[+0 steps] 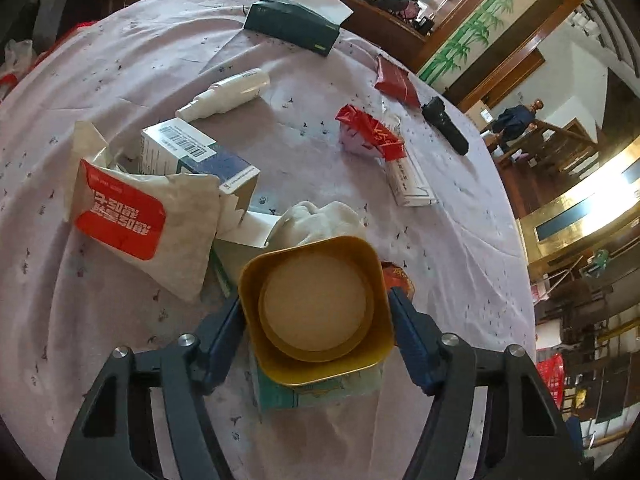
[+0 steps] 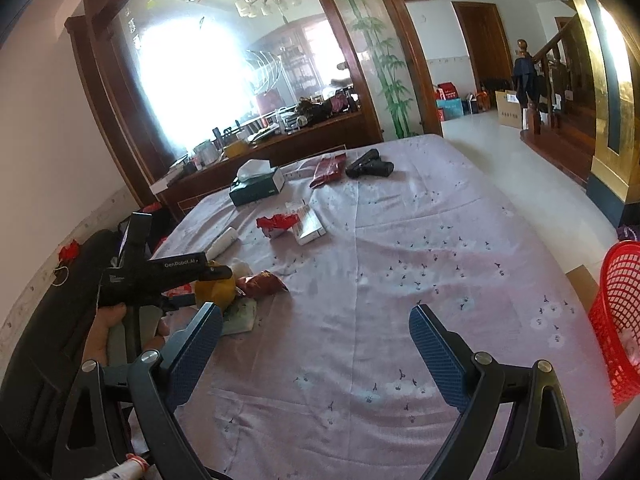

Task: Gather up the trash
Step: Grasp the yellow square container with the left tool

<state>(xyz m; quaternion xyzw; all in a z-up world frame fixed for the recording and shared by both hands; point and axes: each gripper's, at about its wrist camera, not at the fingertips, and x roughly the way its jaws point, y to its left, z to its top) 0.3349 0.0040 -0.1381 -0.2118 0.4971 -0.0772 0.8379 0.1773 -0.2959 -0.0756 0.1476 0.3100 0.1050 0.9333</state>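
Note:
A yellow square tub [image 1: 316, 304] with a pale round inside stands on a teal packet [image 1: 312, 394] on the lilac tablecloth [image 1: 440, 240]. My left gripper [image 1: 315, 296] has a blue pad against each side of the tub and is shut on it. The right wrist view shows the same tub [image 2: 218, 290] at the left, under the left gripper's black body held by a hand [image 2: 108, 332]. My right gripper [image 2: 316, 309] hangs open over bare cloth with nothing between its fingers. Trash lies around: a white-and-red bag [image 1: 132, 216], a torn carton [image 1: 192, 156], a crumpled tissue [image 1: 316, 218] and a red wrapper [image 1: 368, 132].
A white spray bottle [image 1: 224, 94], a teal tissue box [image 1: 292, 24], a dark red packet [image 1: 396, 80], a black device [image 1: 444, 124] and a white box [image 1: 408, 180] lie farther back. A red mesh basket [image 2: 618, 320] stands off the table's right edge. A wooden sideboard [image 2: 280, 144] runs behind.

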